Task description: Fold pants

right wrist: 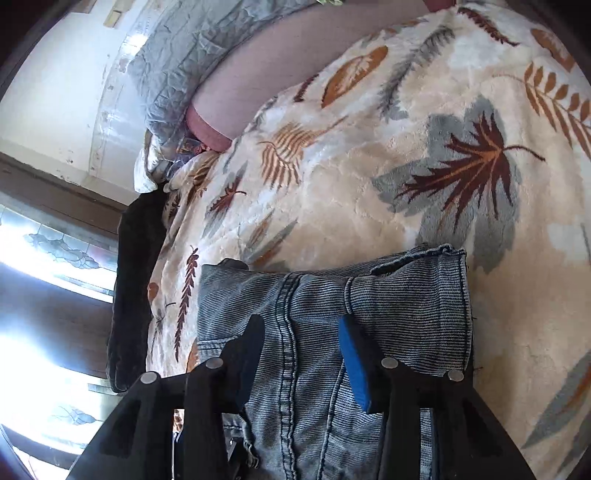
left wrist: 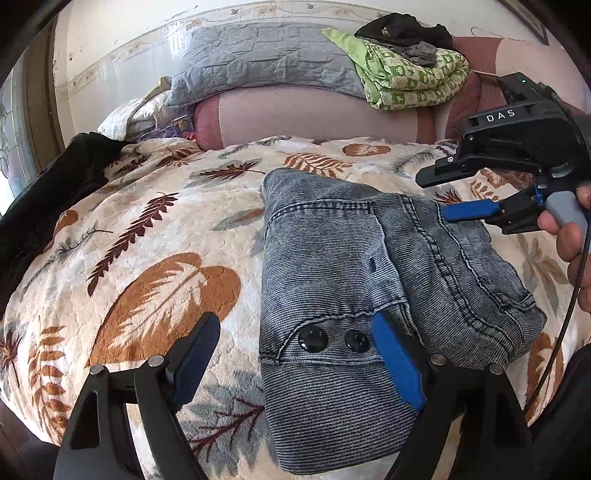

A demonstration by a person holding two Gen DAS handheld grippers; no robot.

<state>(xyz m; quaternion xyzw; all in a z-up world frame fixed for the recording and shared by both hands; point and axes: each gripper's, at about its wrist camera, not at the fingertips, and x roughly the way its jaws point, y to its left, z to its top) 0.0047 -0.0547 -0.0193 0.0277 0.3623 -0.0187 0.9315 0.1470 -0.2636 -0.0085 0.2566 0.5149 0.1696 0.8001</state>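
Observation:
The faded blue jeans [left wrist: 351, 280] lie folded into a compact bundle on the leaf-print blanket [left wrist: 147, 236]. Two black buttons [left wrist: 313, 338] show at the near end. My left gripper [left wrist: 299, 350] is open above the near end of the bundle, its jaws wide apart and holding nothing. My right gripper [left wrist: 454, 192] hovers open at the far right edge of the jeans. In the right wrist view the right gripper [right wrist: 303, 350] is open just above the jeans [right wrist: 332, 314], jaws either side of a seam, holding nothing.
A grey quilted pillow [left wrist: 258, 62], a green patterned cloth [left wrist: 406, 77] and dark clothes [left wrist: 402, 31] lie at the head of the bed. A black garment [left wrist: 48, 195] hangs at the bed's left edge, beside a window [right wrist: 48, 258].

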